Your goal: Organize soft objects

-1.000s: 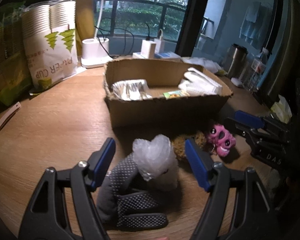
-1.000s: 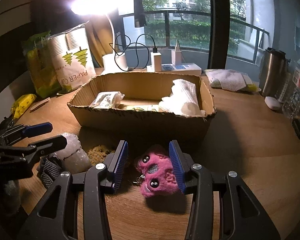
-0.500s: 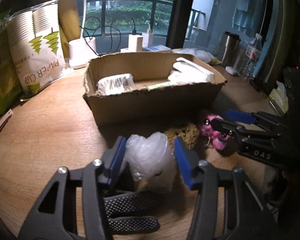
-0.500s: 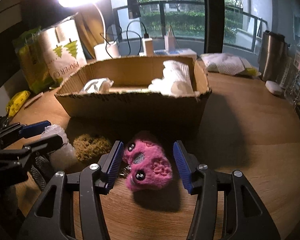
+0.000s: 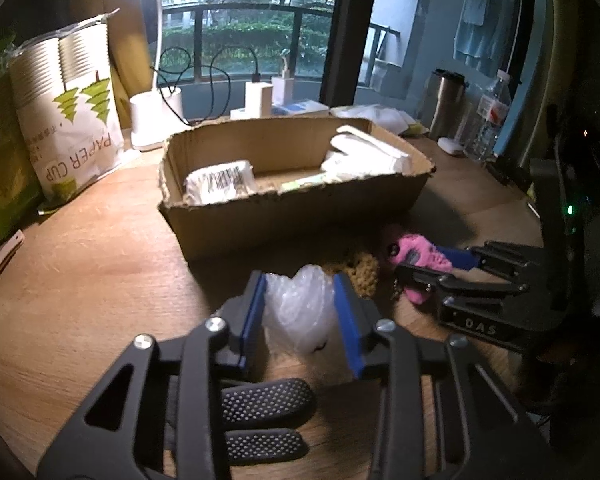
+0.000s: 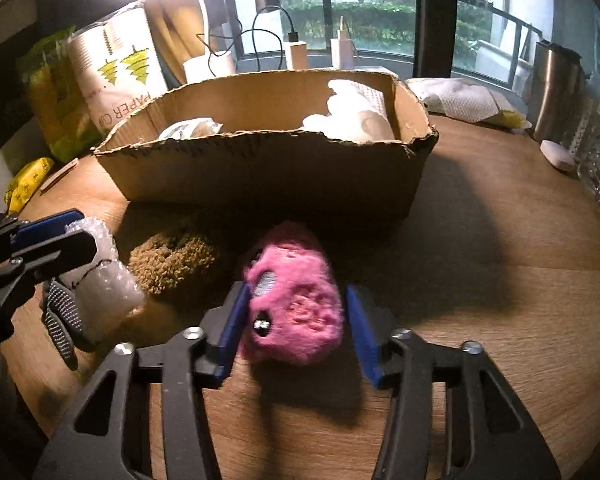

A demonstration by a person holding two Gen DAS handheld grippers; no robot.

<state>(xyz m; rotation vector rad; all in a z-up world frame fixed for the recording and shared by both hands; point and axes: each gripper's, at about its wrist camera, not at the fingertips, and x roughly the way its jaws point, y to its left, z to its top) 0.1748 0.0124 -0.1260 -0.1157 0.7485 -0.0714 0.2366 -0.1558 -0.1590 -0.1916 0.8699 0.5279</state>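
Observation:
A wad of clear bubble wrap (image 5: 300, 312) sits between the blue pads of my left gripper (image 5: 298, 280). The jaws are closing and both pads press its sides. A grey dotted glove (image 5: 268, 400) lies under this gripper. In the right wrist view, a pink plush toy (image 6: 296, 304) lies on the table between the fingers of my right gripper (image 6: 296, 290). These jaws are closing too: the left pad touches the fur and a thin gap shows at the right pad. A brown sponge (image 6: 172, 260) rests between both grippers. Behind stands the cardboard box (image 5: 292, 216), holding a white packet (image 5: 220, 180) and white cloth (image 5: 368, 156).
A bag of paper cups (image 5: 68, 120) and a green bag stand at the back left, beside a white lamp base (image 5: 152, 120) and plugged-in chargers. A steel tumbler (image 5: 444, 104), a water bottle (image 5: 488, 116) and folded cloth (image 6: 460, 100) stand at the back right.
My left jaws have narrowed from wide apart onto the bubble wrap. My right gripper has sunk around the pink plush and its jaws have drawn closer.

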